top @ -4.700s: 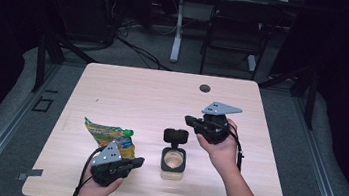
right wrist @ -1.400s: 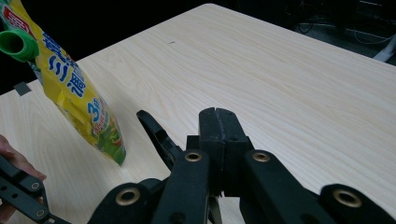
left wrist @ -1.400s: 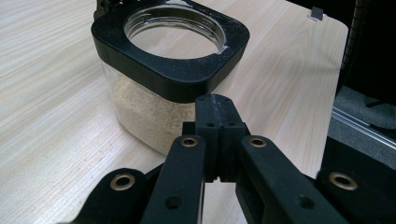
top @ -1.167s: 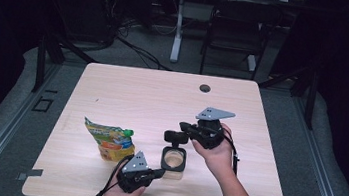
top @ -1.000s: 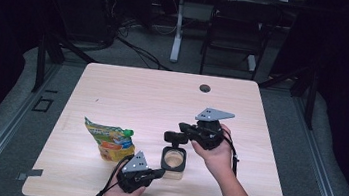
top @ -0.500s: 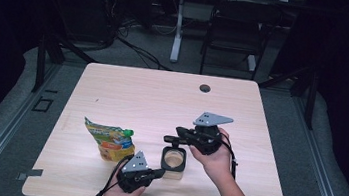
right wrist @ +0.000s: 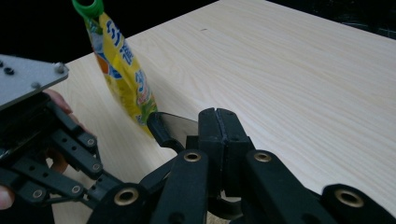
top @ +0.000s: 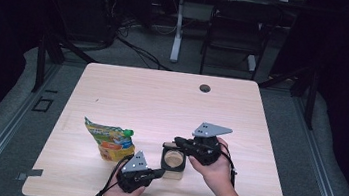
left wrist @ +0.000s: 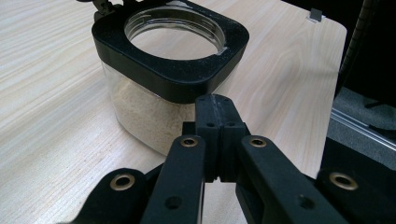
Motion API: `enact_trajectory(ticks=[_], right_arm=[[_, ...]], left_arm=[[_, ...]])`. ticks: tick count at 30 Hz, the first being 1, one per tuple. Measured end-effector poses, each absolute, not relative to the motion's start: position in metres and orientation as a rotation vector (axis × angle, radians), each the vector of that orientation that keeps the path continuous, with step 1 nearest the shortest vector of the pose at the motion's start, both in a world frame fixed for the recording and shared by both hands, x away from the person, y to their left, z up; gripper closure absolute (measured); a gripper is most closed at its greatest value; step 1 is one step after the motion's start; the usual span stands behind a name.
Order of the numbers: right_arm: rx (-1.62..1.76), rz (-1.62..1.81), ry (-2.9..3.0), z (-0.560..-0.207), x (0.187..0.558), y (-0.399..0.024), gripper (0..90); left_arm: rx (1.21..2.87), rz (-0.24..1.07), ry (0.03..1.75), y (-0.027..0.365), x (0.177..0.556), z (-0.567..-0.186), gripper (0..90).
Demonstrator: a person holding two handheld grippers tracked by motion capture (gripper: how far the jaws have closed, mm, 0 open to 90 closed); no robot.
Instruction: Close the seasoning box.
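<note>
A clear square jar (top: 173, 161) with a black collar and pale powder inside stands near the table's front edge. Its round mouth (left wrist: 175, 32) is uncovered. My left gripper (top: 159, 173) lies low in front of it, jaws shut and empty. In the left gripper view the left gripper (left wrist: 215, 103) has its tips right at the collar's near corner. My right gripper (top: 177, 141) reaches in from the right over the jar's far side, shut with nothing between its jaws. The right gripper (right wrist: 218, 117) has its tips just behind the jar's black flip lid (right wrist: 172, 128). A yellow pouch (top: 109, 140) with a green cap stands left of the jar.
The wooden table (top: 162, 101) has a small dark grommet (top: 205, 88) near its far edge. Behind the table stand a chair (top: 230, 39) and a white desk leg (top: 177, 28) on the dark floor.
The right gripper has sunk a little and drawn closer to the jar's far edge. The left gripper, earlier beside the pouch, has stayed in front of the jar over the last second.
</note>
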State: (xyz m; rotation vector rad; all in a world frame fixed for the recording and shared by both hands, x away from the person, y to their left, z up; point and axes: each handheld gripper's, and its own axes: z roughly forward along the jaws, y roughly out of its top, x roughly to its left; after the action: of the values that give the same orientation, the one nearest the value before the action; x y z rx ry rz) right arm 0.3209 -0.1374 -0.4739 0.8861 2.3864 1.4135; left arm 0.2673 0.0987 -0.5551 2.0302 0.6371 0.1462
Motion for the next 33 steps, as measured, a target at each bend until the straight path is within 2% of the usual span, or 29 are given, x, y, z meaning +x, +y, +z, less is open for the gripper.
enact_trajectory(ticks=[19,33], right_arm=[[0.910,1.380,2.440,-0.512,0.307,-0.136,89.7],[0.918,1.403,2.432,-0.513,0.307,-0.136,89.5]], left_arm=[[2.029,0.150,0.638,0.099,0.267,-0.555,90.0],[2.021,0.157,0.648,0.102,0.267,-0.554,90.0]])
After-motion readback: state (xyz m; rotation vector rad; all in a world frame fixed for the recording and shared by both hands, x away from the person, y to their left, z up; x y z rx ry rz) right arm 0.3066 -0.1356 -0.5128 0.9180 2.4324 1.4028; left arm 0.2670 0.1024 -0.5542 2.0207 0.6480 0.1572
